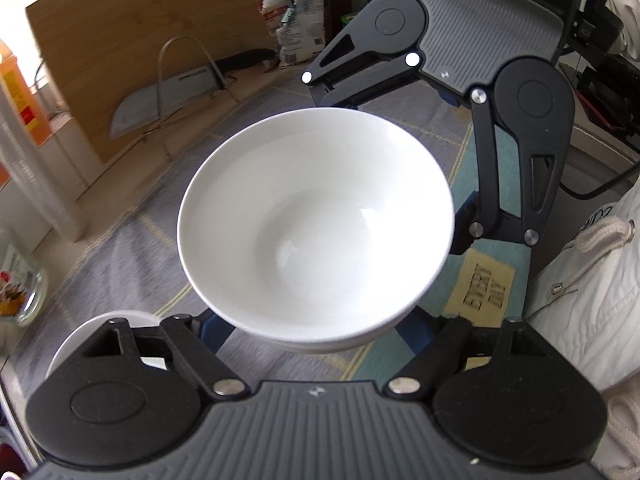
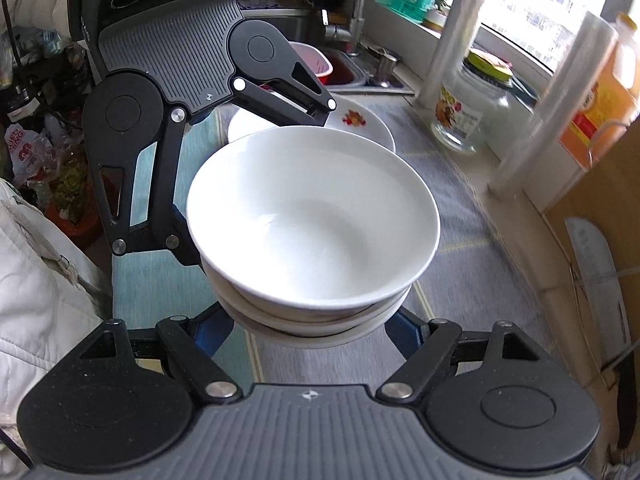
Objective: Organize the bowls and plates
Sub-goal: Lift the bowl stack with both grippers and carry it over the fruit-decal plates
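A stack of white bowls (image 1: 316, 220) (image 2: 312, 220) is gripped from two opposite sides. My left gripper (image 1: 316, 334) is shut on the stack's near side, and its blue fingers (image 1: 216, 330) reach under the rim. My right gripper (image 2: 308, 332) is shut on the opposite side, its blue fingers (image 2: 404, 330) against the lower bowls. Each gripper shows across the stack in the other's view. The fingertips are hidden beneath the bowls. The stack appears raised a little off the patterned cloth (image 1: 120, 264). A flowered plate (image 2: 360, 120) lies behind the stack, and a white plate (image 1: 92, 332) lies at my left gripper's side.
A wooden board (image 1: 140, 48) and a cleaver (image 1: 168, 100) on a wire stand are at the back. A glass jar (image 2: 468, 116), rolls of plastic bags (image 2: 556, 96) and an orange jug (image 2: 600, 96) line the window sill. A sink (image 2: 344, 68) lies beyond. A person's white jacket (image 1: 592, 300) is close by.
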`<control>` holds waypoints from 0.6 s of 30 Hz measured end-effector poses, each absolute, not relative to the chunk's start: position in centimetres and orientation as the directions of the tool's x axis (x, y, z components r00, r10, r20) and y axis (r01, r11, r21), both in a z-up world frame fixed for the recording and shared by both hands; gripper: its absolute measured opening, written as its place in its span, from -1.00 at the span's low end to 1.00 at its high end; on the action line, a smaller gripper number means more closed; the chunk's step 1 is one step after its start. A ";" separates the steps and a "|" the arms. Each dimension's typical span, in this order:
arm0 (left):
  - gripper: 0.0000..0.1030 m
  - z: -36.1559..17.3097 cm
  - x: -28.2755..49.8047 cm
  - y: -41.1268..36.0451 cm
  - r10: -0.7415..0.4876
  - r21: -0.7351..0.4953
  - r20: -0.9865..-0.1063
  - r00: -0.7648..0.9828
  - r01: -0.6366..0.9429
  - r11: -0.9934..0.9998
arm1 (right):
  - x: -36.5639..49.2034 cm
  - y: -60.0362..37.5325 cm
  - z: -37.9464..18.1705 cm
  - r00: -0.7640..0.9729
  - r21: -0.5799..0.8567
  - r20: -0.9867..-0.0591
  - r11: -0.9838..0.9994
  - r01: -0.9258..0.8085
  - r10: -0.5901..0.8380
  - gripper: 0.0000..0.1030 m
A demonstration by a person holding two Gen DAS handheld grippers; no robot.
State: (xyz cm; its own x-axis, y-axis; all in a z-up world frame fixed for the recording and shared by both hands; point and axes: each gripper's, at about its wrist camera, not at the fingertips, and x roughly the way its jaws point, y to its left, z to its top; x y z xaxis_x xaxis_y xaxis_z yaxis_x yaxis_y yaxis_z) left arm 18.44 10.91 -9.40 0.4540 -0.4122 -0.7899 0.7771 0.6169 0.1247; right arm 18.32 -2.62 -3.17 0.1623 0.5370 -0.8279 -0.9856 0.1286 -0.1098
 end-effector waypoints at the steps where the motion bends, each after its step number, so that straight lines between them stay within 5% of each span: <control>1: 0.63 -9.3 18.4 11.4 -0.411 0.128 -0.789 0.458 0.775 0.619 | 18.2 -2.1 -3.1 0.165 -0.114 -0.827 0.126 -0.985 0.538 0.66; 18: 0.63 -8.5 18.3 19.8 -0.351 0.179 -0.764 0.542 0.700 0.691 | 19.5 7.5 -2.6 0.158 -0.168 -0.815 0.034 -0.985 0.557 0.66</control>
